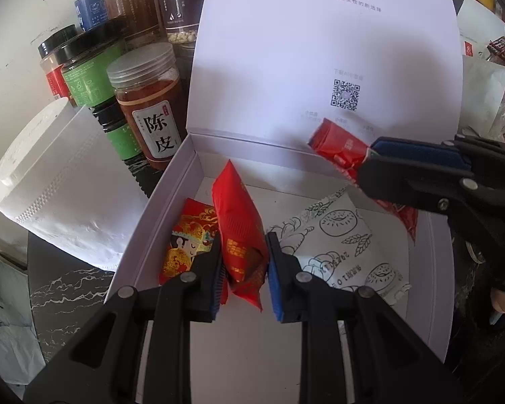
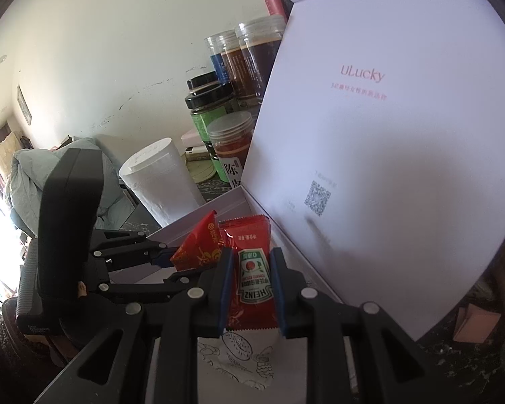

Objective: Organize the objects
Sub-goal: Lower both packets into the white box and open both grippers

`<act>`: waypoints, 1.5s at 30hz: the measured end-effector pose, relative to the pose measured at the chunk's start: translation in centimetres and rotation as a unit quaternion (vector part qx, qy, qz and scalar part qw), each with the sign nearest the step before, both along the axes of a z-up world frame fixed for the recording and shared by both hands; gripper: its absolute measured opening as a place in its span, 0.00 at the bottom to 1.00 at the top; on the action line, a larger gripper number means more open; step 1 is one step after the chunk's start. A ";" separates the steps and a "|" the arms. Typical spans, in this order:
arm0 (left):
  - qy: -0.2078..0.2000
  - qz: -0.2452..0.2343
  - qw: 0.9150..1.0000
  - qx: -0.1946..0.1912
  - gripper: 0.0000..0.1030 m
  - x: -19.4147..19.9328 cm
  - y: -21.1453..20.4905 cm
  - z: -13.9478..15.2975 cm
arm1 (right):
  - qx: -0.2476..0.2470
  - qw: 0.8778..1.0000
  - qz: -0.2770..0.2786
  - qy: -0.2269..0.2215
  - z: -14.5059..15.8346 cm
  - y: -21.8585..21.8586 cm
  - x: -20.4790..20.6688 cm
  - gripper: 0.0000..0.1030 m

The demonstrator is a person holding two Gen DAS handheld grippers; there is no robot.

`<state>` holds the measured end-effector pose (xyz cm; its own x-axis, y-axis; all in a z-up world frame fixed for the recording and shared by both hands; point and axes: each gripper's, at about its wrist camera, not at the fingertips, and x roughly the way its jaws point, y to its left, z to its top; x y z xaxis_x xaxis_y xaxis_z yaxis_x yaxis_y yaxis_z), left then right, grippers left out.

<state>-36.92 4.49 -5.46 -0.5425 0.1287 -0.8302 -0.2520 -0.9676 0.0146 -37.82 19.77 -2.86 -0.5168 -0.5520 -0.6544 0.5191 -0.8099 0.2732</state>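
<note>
A white gift box [image 1: 171, 188] lies open with its lid [image 1: 320, 50] standing upright behind it. My left gripper [image 1: 244, 262] is shut on a red snack packet [image 1: 240, 232] and holds it inside the box. A red and gold packet [image 1: 188, 239] and a white printed sachet [image 1: 340, 235] lie on the box floor. My right gripper [image 2: 250, 282] is shut on a red Heinz ketchup sachet [image 2: 254, 276] above the box; it also shows in the left wrist view [image 1: 367, 158]. The left gripper with its red packet [image 2: 198, 245] shows in the right wrist view.
Several jars [image 1: 148, 107] stand left of the box against the wall. A white paper roll [image 1: 60, 181] lies beside them on the dark marbled table [image 1: 67, 289]. More packets and bags [image 1: 501, 77] sit at the right.
</note>
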 end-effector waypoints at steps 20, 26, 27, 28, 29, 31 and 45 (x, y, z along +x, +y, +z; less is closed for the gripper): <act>-0.028 -0.002 1.000 -0.006 0.21 -0.8 -0.4 -1.5 | 0.041 0.998 -0.006 -0.041 -3.1 -1.8 -1.5 0.24; -0.031 -0.003 1.000 0.001 0.21 -1.0 -0.8 -1.7 | 0.046 0.998 -0.017 -0.044 -3.0 -1.6 -1.4 0.25; -0.032 -0.002 0.999 0.003 0.21 -1.0 -0.8 -1.8 | 0.049 0.998 -0.018 -0.043 -3.0 -1.6 -1.3 0.25; -0.031 -0.002 1.000 0.004 0.21 -1.0 -0.9 -1.8 | 0.052 0.998 -0.018 -0.042 -2.9 -1.7 -1.2 0.26; -0.031 -0.001 1.000 0.006 0.21 -1.0 -1.0 -1.8 | 0.054 0.998 -0.019 -0.040 -2.8 -1.6 -1.1 0.26; -0.032 0.002 0.999 0.009 0.22 -1.1 -1.2 -1.9 | 0.060 0.997 -0.023 -0.037 -2.6 -1.6 -0.9 0.27; 0.010 0.004 1.000 -0.006 0.59 0.4 -1.3 0.2 | 0.074 0.995 -0.064 0.000 0.8 0.2 1.9 0.41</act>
